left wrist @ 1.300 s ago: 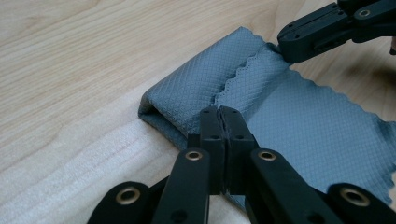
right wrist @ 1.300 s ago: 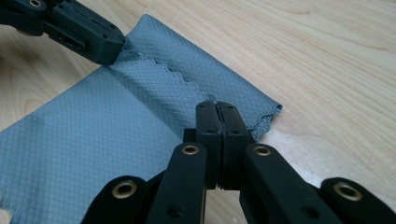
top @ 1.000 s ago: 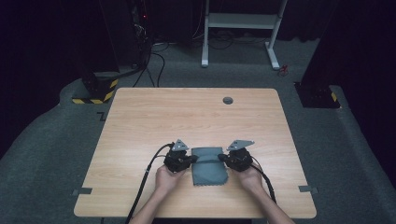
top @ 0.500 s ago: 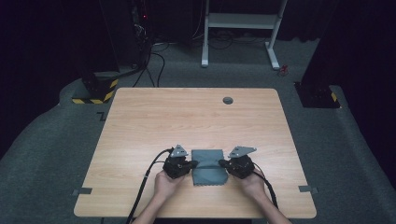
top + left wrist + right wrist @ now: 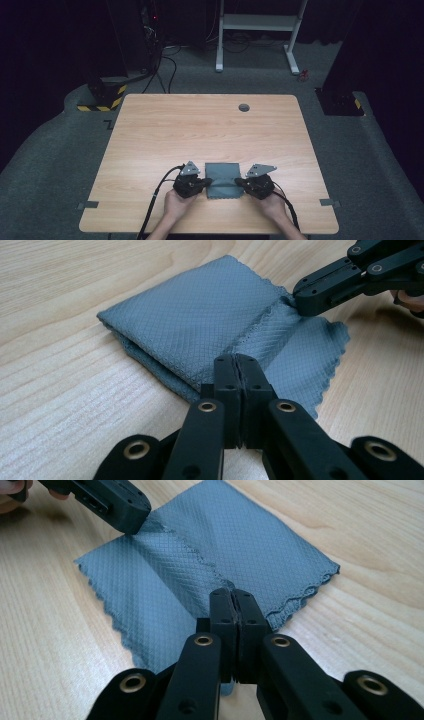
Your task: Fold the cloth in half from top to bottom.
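Note:
A grey-blue waffle-weave cloth (image 5: 222,175) lies folded near the table's front edge. My left gripper (image 5: 206,183) is at its left side, shut on the scalloped edge of the upper layer. My right gripper (image 5: 239,183) is shut on the same edge at the cloth's right side. In the left gripper view my closed jaws (image 5: 238,360) pinch the cloth (image 5: 200,310), and the right gripper (image 5: 306,300) bites the far end of that edge. The right gripper view mirrors this: closed jaws (image 5: 231,595) on the cloth (image 5: 255,545), with the left gripper (image 5: 131,519) at the top left.
The wooden table (image 5: 200,130) has a round cable hole (image 5: 244,107) near its far edge. Cables trail from both grippers over the front edge. Behind the table stand a white desk frame (image 5: 260,22) and a black-and-yellow striped base (image 5: 100,97).
Both grippers have drawn back toward the table's front edge, pulling the cloth's upper edge with them. Their jaws have stayed closed throughout.

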Available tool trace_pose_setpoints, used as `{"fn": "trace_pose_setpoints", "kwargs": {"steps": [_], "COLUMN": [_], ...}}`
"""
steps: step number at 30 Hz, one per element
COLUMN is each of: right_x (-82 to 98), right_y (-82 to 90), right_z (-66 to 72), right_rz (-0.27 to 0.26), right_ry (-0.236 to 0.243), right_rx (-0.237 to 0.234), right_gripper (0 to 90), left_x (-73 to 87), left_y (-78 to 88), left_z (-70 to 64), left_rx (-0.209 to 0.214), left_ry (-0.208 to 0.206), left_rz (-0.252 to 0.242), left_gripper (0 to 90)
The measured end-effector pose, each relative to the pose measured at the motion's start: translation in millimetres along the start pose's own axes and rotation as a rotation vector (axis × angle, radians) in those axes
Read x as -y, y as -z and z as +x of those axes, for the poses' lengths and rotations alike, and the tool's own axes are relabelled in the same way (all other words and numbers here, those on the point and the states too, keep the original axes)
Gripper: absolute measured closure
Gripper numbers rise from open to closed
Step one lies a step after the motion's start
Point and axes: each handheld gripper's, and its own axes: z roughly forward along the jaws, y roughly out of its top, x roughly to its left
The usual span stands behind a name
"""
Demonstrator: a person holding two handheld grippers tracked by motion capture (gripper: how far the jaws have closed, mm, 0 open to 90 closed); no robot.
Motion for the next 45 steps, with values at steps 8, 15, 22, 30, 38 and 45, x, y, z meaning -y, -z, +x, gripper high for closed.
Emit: {"fn": "trace_pose_setpoints", "kwargs": {"steps": [8,15,22,30,38,45], "right_x": [5.2,8.9,10.0,13.8,17.3,18.5], "right_y": [2.5,2.0,4.6,6.0,9.9,19.5], "right_z": [5.7,9.2,11.4,14.7,17.6,19.0], "right_rz": [-0.005,0.004,0.007,0.003,-0.003,-0.026], "right_ry": [0.008,0.013,0.026,0.024,0.018,0.010], "right_rx": [-0.009,-0.007,-0.001,-0.007,-0.024,-0.053], "right_gripper": [89.2,89.1,89.0,88.4,81.5,75.0], "left_x": [3.3,5.6,9.3,11.9,14.9,17.3], "left_y": [2.3,3.8,5.6,5.5,6.5,11.6], "left_z": [-5.3,-9.3,-14.6,-18.1,-18.8,-22.2], "left_rx": [-0.004,0.001,0.009,0.002,0.024,0.051], "left_ry": [-0.033,-0.043,-0.055,-0.068,-0.069,-0.084], "left_rz": [0.013,0.010,0.013,0.023,0.028,0.024], "left_gripper": [88.4,88.4,88.3,88.1,83.8,79.8]}}
